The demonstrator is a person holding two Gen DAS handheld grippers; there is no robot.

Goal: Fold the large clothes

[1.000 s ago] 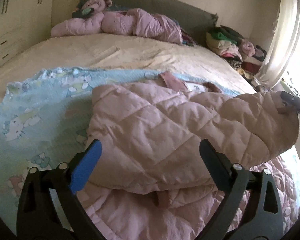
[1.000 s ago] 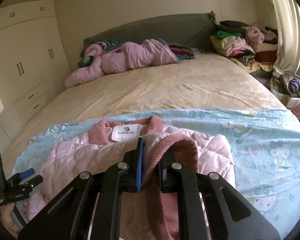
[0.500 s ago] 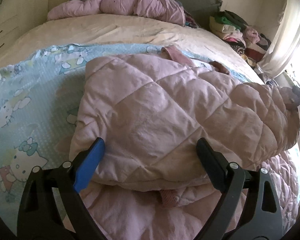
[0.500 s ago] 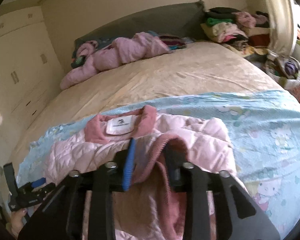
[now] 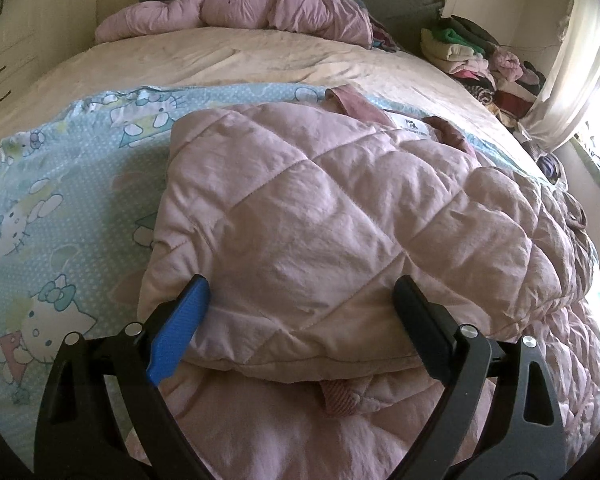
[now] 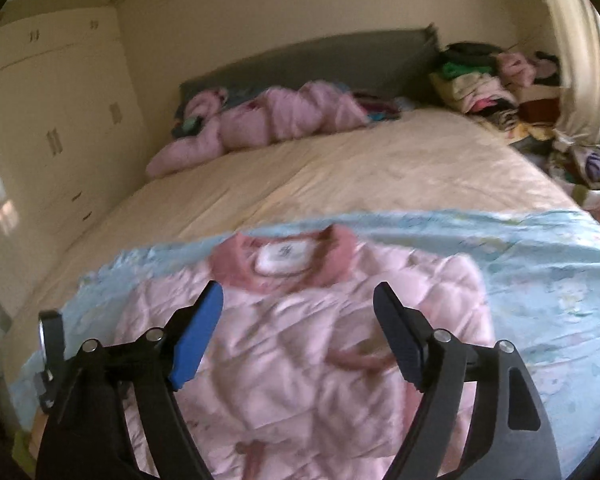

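A pink quilted jacket [image 5: 320, 220] lies on a light blue cartoon-print sheet [image 5: 60, 208], its sleeves folded over its body. Its darker pink collar with a white label [image 6: 284, 256] points toward the headboard. My left gripper [image 5: 300, 304] is open, just above the jacket's near folded edge, holding nothing. My right gripper [image 6: 298, 312] is open and empty above the jacket [image 6: 300, 340]; the dark pink cuff [image 6: 360, 358] lies free on the jacket between its fingers. The left gripper also shows in the right wrist view [image 6: 50, 344] at the far left.
The bed [image 5: 220, 52] has a cream cover. Crumpled pink clothes [image 5: 260, 8] lie by the grey headboard. A pile of folded clothes [image 5: 480, 60] stands at the right near a curtain [image 6: 576, 60]. White wardrobes [image 6: 52, 140] line the left wall.
My right gripper was shut on the sleeve's dark pink cuff; it has opened and let it drop onto the jacket. The left gripper has moved lower and closer to the jacket.
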